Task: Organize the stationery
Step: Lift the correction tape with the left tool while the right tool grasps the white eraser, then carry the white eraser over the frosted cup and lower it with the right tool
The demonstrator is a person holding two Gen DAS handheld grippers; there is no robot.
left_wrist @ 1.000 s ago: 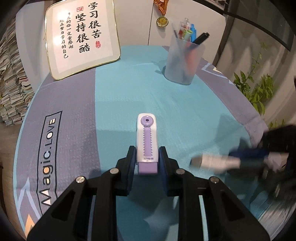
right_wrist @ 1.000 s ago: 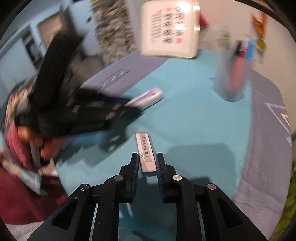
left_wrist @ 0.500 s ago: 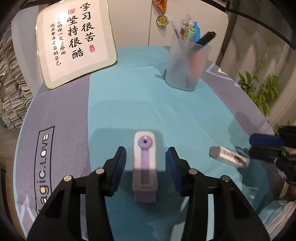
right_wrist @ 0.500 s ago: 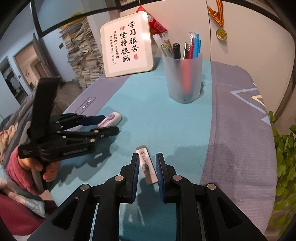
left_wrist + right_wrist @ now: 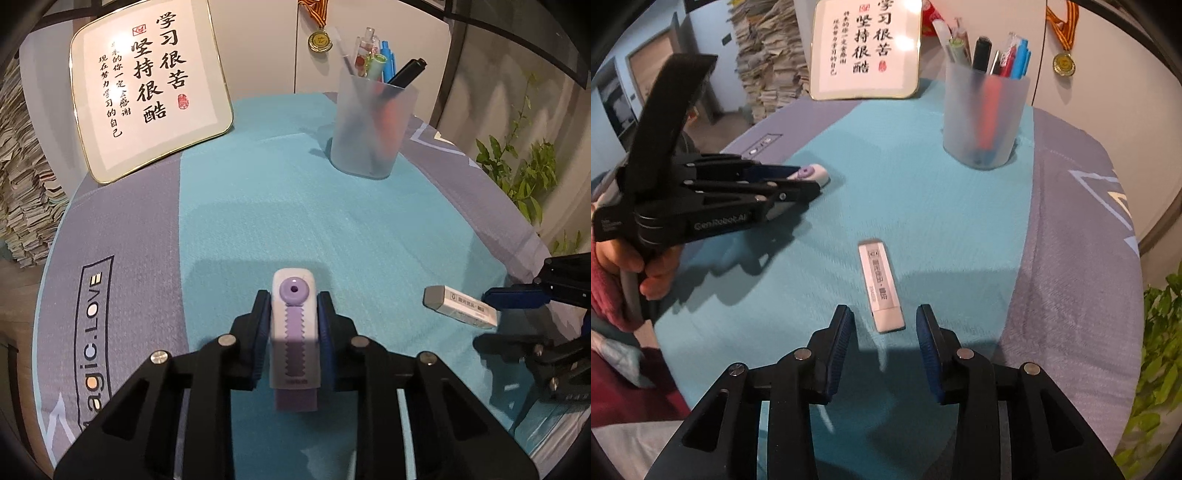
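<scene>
Gripping the purple-and-white pencil sharpener (image 5: 294,328), left gripper (image 5: 294,325); right gripper (image 5: 885,334) jaws spread around eraser (image 5: 880,286)

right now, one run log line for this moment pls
left gripper: shut on purple correction tape | right gripper: open, fingers either side of white eraser on table | pen cup: upright, far

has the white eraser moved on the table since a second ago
Cannot tell. The eraser lies flat on the cloth, released by the right gripper; the cameras shifted too, so the pen cup gives no steady reference.
</scene>
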